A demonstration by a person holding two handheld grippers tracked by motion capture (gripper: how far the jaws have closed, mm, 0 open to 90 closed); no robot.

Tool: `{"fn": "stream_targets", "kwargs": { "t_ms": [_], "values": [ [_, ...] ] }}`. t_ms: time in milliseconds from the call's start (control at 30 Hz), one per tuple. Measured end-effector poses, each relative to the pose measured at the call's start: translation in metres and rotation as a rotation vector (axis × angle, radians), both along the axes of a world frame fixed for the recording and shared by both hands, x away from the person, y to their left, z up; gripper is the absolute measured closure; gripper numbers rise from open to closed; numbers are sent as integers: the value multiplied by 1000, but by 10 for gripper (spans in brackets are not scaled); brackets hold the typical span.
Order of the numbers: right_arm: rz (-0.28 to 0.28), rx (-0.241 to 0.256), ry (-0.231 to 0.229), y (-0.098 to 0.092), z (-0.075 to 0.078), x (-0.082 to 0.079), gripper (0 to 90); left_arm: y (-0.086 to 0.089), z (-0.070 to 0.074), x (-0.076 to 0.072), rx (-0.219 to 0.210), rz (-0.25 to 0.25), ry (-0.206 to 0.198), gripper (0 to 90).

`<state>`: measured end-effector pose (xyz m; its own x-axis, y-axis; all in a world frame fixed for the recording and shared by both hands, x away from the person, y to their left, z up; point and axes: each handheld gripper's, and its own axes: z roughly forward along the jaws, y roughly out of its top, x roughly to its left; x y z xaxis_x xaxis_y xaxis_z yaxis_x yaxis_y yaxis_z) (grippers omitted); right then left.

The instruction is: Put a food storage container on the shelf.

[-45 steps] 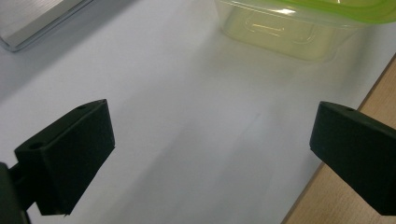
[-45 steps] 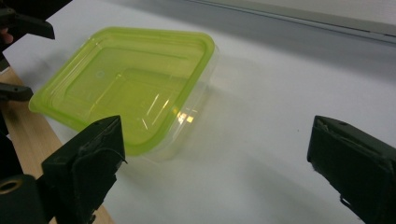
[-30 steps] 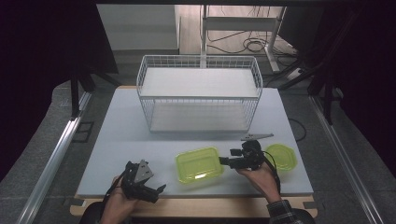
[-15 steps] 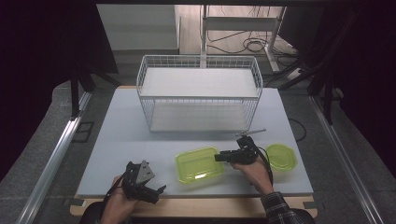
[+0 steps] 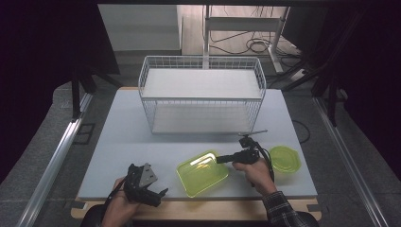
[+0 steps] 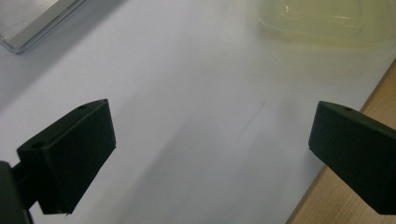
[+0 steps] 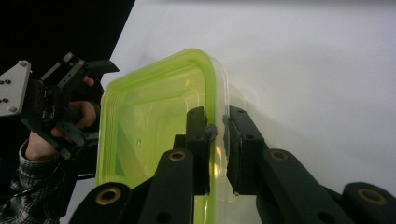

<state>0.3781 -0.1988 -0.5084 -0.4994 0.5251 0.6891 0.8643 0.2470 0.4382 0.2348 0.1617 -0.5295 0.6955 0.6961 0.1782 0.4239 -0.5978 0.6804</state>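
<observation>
**Right hand-held gripper now clamped on container rim**

High view: right hand-held gripper now reaching left onto the yellow-green container at the near middle of the bench, no longer back beside the round lid as a second ago. Left hand-held gripper unmoved at near left. Wire basket far behind.

Left gripper view: jaws wide apart, holding nothing.

Right gripper view: jaws nearly closed on the container's wall, one inside, one outside. Probably ready for lifting or dragging.
</observation>
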Motion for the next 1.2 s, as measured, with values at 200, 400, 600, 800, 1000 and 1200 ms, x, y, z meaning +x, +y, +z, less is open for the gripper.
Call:
{"fn": "stream_targets", "kwargs": {
  "t_ms": [200,400,600,800,1000,1200],
  "values": [
    [-33,31,-10,-5,4,0,800,4,1,1,-11,18,2,3],
    [-67,75,-24,-13,15,0,800,6,1,1,-22,34,2,7],
    [-93,103,-47,-19,27,2,799,6,1,1,-26,36,0,6],
    [-103,126,-69,-20,42,4,800,6,1,1,-24,34,4,4],
    [-115,145,-92,-20,58,7,799,4,0,2,-6,25,5,3],
    [-134,163,-116,-18,76,12,799,4,0,2,1,29,6,3]
  ]
}}
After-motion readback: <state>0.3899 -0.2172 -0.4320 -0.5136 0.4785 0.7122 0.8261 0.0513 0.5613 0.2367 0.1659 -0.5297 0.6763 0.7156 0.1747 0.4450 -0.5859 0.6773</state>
